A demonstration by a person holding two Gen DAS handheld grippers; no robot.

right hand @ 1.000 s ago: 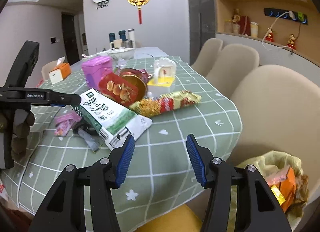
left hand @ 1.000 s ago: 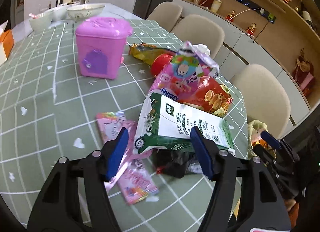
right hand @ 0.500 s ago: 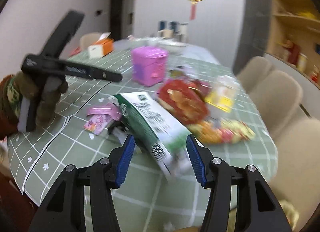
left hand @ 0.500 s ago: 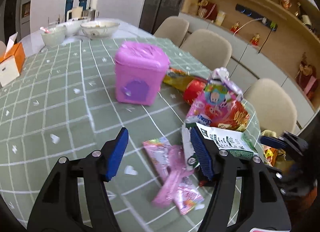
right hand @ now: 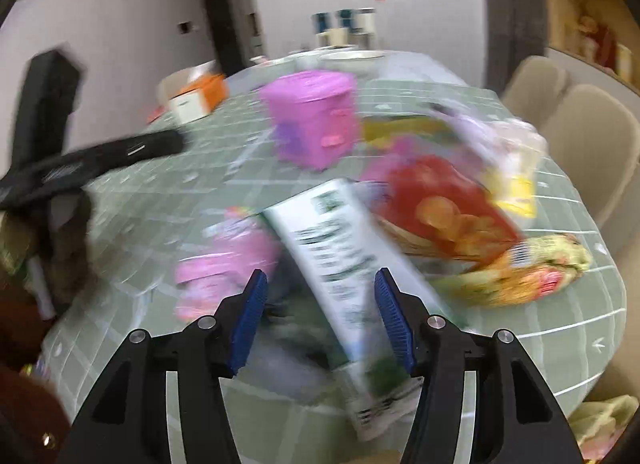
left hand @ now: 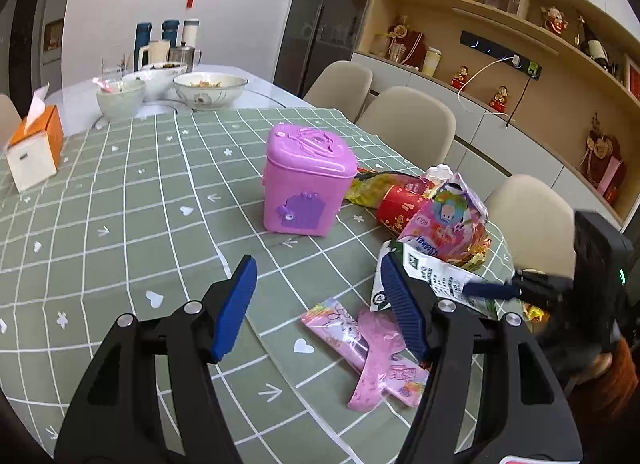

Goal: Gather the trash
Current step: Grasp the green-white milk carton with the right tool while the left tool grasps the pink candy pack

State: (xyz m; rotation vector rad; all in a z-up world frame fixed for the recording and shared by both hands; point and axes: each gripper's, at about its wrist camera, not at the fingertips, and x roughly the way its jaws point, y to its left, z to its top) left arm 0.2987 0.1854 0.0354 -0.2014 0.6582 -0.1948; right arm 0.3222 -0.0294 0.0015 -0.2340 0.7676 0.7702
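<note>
Snack wrappers lie on the green checked tablecloth [left hand: 120, 224]. A white and green bag [right hand: 344, 260] lies between my right gripper's open jaws [right hand: 320, 316]; its edge shows in the left wrist view [left hand: 440, 276]. Pink wrappers [left hand: 372, 348] lie by my open, empty left gripper [left hand: 320, 308], which hovers above the cloth. A red chip bag [right hand: 444, 208] and a yellow-red wrapper [right hand: 532, 268] lie to the right. The right wrist view is blurred.
A pink toy bin [left hand: 306, 180] stands mid-table. An orange tissue box [left hand: 34, 148] and bowls [left hand: 208, 88] are further back. Beige chairs [left hand: 404, 124] line the right side. A bag of trash [right hand: 600, 428] sits below the table edge.
My left gripper has pulled back and to the left, away from the white and green bag. My right gripper has swung in over the table towards that bag.
</note>
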